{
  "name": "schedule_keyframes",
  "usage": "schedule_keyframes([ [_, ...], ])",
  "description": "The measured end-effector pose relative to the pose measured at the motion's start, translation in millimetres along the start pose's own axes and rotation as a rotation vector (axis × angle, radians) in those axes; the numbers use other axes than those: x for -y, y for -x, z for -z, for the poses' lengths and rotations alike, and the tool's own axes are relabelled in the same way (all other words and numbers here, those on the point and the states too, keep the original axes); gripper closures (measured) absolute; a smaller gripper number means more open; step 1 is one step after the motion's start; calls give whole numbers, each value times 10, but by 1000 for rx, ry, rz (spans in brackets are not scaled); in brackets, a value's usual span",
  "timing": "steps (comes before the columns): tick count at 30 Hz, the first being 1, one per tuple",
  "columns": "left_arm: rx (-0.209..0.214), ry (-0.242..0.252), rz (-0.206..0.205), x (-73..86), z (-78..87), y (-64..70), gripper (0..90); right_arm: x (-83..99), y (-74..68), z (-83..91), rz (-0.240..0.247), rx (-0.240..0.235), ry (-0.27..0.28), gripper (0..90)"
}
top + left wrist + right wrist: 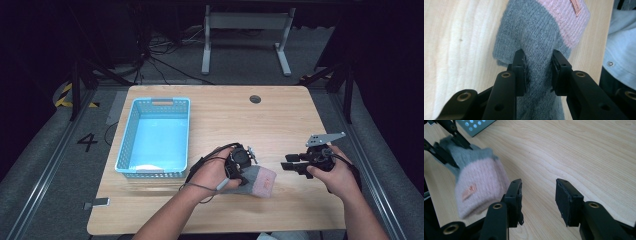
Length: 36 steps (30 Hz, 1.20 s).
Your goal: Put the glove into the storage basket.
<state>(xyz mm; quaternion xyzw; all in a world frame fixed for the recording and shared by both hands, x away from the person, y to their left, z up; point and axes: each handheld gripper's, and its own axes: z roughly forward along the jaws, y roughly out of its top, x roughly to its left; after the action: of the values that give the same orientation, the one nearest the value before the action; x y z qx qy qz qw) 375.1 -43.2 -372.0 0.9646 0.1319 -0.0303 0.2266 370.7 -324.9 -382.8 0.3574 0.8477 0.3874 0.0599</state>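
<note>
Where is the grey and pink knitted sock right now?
In the high view the grey and pink knitted sock lies near the wooden table's front edge, pinched by the left gripper, right of the blue plastic basket.

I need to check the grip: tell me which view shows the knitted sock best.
Left gripper view: the sock lies close, pinched between the left gripper jaws. The right gripper view shows its pink cuff; the high view shows it small.

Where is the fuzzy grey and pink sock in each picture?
High view: the sock lies near the table's front edge, between the two hands, under the left gripper.
Left gripper view: the sock runs up the middle, its grey part pinched between the jaws.
Right gripper view: the sock is at the left, beside the open right gripper.
Shared landmark: the pink cuff with its small tag.
</note>
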Motion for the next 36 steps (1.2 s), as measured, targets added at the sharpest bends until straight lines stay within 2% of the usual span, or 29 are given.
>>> schedule_keyframes([
  [4,-7,44,8,42,183,-1,696,-2,14,-23,-2,-2,-2,575],
  [8,-21,65,24,94,307,-15,696,-7,16,-56,-1,-13,-10,572],
  [13,-35,106,66,203,481,-53,695,-22,25,-86,4,-22,-14,571],
  [23,-73,166,118,394,779,-57,695,-78,27,-165,20,-39,-24,569],
  [34,-108,194,206,587,1016,-122,694,-107,33,-243,29,-51,-40,566],
  [36,-115,180,220,611,1058,-157,693,-106,32,-253,27,-53,-40,566],
])
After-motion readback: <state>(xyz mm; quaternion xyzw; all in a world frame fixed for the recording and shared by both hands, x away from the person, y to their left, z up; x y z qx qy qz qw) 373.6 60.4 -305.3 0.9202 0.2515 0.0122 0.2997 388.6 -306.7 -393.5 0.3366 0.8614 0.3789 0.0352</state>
